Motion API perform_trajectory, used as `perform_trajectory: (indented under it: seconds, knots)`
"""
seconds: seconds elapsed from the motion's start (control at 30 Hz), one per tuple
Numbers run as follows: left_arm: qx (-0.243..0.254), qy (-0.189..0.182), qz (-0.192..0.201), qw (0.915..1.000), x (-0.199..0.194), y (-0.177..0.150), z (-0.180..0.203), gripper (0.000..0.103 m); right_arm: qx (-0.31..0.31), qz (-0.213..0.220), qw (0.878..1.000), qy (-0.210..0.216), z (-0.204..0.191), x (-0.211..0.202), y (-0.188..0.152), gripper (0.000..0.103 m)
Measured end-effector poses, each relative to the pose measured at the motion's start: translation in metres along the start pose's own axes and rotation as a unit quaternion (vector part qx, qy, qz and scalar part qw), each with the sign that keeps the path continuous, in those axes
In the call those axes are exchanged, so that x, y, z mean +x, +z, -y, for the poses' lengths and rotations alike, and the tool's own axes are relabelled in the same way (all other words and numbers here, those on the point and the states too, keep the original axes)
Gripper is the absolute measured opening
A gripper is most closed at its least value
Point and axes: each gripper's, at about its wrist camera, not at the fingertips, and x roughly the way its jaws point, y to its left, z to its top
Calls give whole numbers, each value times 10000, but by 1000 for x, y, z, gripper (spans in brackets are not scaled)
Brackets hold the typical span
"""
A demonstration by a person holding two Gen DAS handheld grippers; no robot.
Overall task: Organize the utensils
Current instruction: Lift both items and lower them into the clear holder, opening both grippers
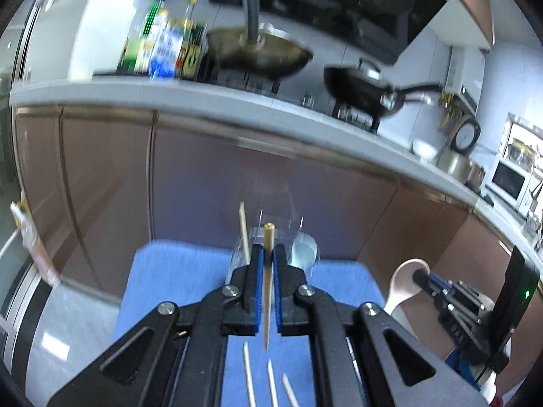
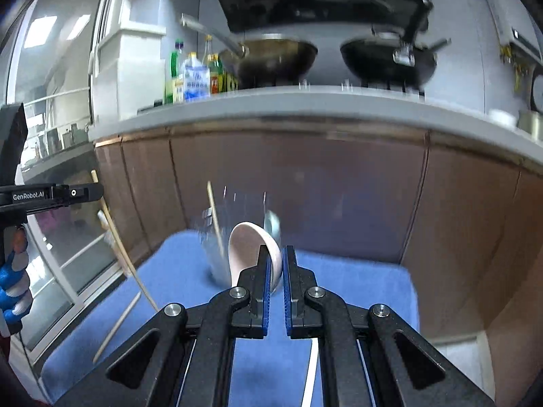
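Two claws, both clamped tight: my left claw [image 1: 268,254] pinches a golden chopstick [image 1: 267,285] between its blue pads, tip hanging toward me, butt end poking out at twelve o'clock. My right claw [image 2: 276,254] has its jaws nearly together on the edge of a pale pink spoon [image 2: 249,247], bowl tilted up at eleven o'clock of the fingertips.

Nearest, on the blue mat [image 1: 176,278], I count three pale chopsticks [image 1: 249,376] lying loose under my left claw, at six o'clock. In the right wrist view only one loose stick [image 2: 117,327] shows on the mat, at eight o'clock.

Farther out, dead ahead at twelve, stands one clear cup [image 1: 281,234], blurred, with one pale stick [image 1: 243,229] leaning inside on its left and what looks like one bluish spoon [image 1: 303,252] on its right.

Judging the job: both pieces go into that cup. I'd take them one at a time, tip the chopstick so its point drops inside the rim, and keep clear of the leaning stick. The spoon grip sits on the rim only, so I'd move it gently or it may swivel.

Beyond, on one counter [image 1: 190,93]: two woks, a cluster of bottles.
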Motion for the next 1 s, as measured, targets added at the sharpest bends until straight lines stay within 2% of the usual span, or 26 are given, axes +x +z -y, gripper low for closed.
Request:
perform_trajectory:
  seconds: [0.2,0.4,0.63,0.73,1.0]
  knots:
    - [16,105,631,9980,32,44,12,5,-173,590,9980,-161,-8,28,51,7]
    - [100,368,732,9966,89,55,11,5,-262,915,9948,-363,-15,77,75,7]
    - [31,490,433,9979,147,37,-6,5,-431,836,9935,-647,-18,136,60,7]
    - [47,527,329,9981,163,27,-10,5,-533,811,9927,-713,-21,149,48,7]
    - [183,615,174,9978,180,9,-13,5,-663,634,9931,-732,-26,167,25,8]
